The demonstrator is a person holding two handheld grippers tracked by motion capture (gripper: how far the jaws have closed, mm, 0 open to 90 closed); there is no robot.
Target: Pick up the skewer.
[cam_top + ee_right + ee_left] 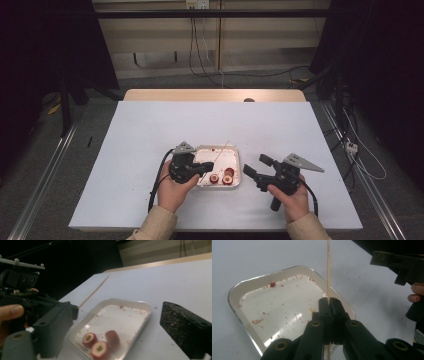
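A white tray sits at the middle of the table, with three red, round fruit pieces in its near corner. In the right gripper view the fruit pieces show pale cut centres. My left gripper is shut on a thin wooden skewer that slants up and away over the tray. In the left gripper view the skewer rises straight from between the closed jaws of the left gripper. My right gripper stands open just right of the tray, nothing between its jaws; one speckled pad shows.
The tray floor is smeared with red crumbs. A white cloth covers the table, and a strip of wood shows at the far edge. Cables hang behind the table, with dark stands at both sides.
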